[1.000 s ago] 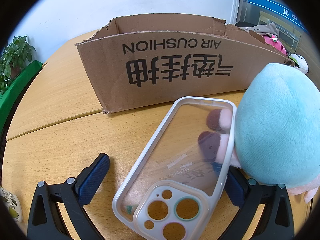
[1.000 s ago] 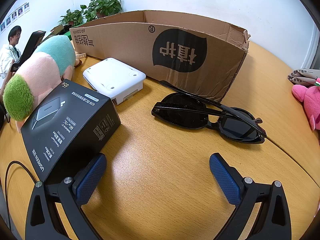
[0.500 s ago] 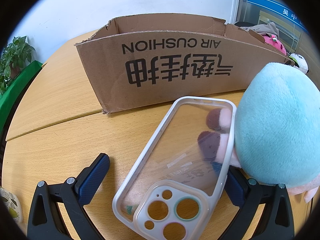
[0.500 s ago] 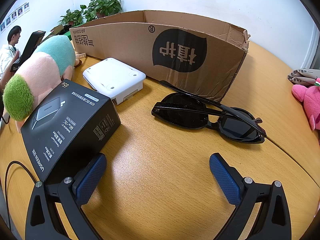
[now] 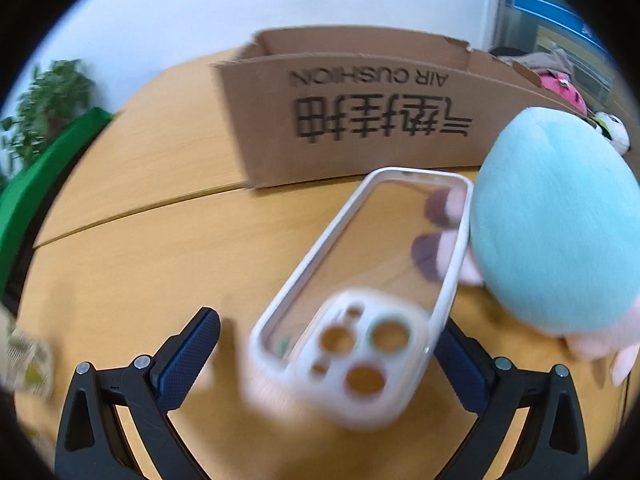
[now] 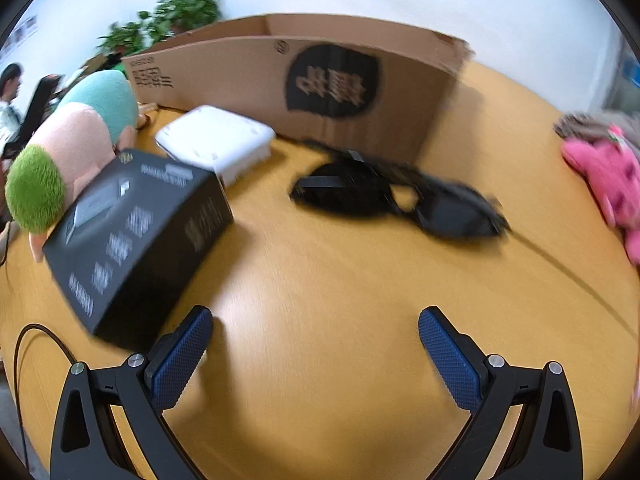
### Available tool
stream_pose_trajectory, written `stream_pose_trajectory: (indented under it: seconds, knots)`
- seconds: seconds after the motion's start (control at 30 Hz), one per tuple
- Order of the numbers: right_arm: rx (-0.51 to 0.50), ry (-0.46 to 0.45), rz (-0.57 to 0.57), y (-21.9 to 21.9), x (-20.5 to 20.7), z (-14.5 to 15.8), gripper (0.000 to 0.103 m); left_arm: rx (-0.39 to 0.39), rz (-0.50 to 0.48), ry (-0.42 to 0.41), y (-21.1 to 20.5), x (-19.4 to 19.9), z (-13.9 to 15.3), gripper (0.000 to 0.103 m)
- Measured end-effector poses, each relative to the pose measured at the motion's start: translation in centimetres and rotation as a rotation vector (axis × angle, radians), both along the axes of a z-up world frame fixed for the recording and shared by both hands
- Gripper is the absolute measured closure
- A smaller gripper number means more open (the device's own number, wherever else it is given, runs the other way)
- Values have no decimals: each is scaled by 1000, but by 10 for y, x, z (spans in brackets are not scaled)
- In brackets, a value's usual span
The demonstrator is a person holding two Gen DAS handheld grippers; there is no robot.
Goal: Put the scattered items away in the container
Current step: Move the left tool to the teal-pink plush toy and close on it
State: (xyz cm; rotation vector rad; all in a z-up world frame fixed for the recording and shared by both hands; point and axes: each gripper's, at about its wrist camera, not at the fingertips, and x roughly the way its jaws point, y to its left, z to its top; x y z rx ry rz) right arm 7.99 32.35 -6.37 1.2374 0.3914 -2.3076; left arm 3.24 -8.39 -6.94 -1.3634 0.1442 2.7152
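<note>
A clear phone case [image 5: 360,280] with a white rim lies on the wooden table [image 5: 140,264], its camera end between the fingers of my open left gripper [image 5: 326,356]. A teal plush toy [image 5: 556,224] rests against the case's right side. The open cardboard box [image 5: 360,120] stands behind them. In the right wrist view, my right gripper [image 6: 316,356] is open over bare table, short of the black sunglasses [image 6: 400,196]. A black product box [image 6: 136,236], a white box [image 6: 218,142] and the plush toy [image 6: 80,148] sit to the left, in front of the cardboard box [image 6: 312,88].
A pink plush [image 6: 608,176] lies at the table's right edge. Potted plants [image 6: 176,16] stand behind the cardboard box. A black cable [image 6: 36,340] curls at the near left. A person [image 6: 8,92] sits far left. A green ledge [image 5: 36,176] borders the table's left.
Both views are now blurred and shifted. The left gripper has moved left and slightly back from the case. The right gripper has swung, so the sunglasses and boxes sit further off.
</note>
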Motion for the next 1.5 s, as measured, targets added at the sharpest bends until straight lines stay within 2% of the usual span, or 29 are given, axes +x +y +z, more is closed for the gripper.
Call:
stream_pose_trajectory:
  seconds: [0.07, 0.13, 0.23, 0.3, 0.37, 0.43, 0.57, 0.63, 0.67, 0.77, 0.8, 0.97, 1.07, 1.2, 1.27, 1.37, 1.5]
  knots:
    - [19, -5, -80, 17, 15, 1, 0, -2, 24, 35, -6, 23, 9, 1]
    - [41, 8, -140, 29, 31, 4, 0, 33, 46, 63, -14, 40, 21, 1]
    - [-21, 2, -183, 42, 60, 14, 0, 164, 61, 121, -20, 64, 49, 1]
    - [-72, 37, -187, 38, 76, 27, 0, 273, 64, 175, -19, 73, 70, 1]
    - [-67, 114, -195, 27, 87, 39, 0, 347, 73, 229, -12, 76, 87, 1]
    - [-28, 203, -200, 8, 94, 53, 0, 378, 63, 240, -1, 75, 96, 1]
    - [56, 443, -234, -36, 116, 78, 0, 379, 12, 221, 33, 64, 105, 1]
    - [30, 496, -265, -48, 124, 87, 0, 400, -31, 187, 49, 59, 103, 1]
    - [-2, 486, -253, -54, 127, 89, 0, 407, -49, 171, 56, 56, 100, 1]
    - [-127, 306, -78, -83, 123, 88, 0, 430, -64, 125, 73, 44, 97, 1]
    - [-139, 287, -47, -93, 124, 86, 0, 448, -66, 103, 77, 38, 95, 1]
    - [-105, 296, 59, -143, 134, 83, 0, 512, -25, -16, 81, 10, 77, 4]
    - [-115, 289, 106, -162, 132, 85, 0, 510, -9, -46, 80, 3, 69, 6]
    - [-147, 227, 122, -174, 113, 78, 0, 529, 10, -85, 74, 1, 56, 11]
    - [-214, 170, 124, -174, 99, 77, 0, 574, 18, -111, 68, 1, 49, 11]
    - [-280, 138, 113, -173, 76, 79, 0, 604, 25, -116, 61, 1, 47, 11]
    - [-260, 46, 121, -187, 41, 69, 0, 630, 16, -136, 57, -6, 44, 11]
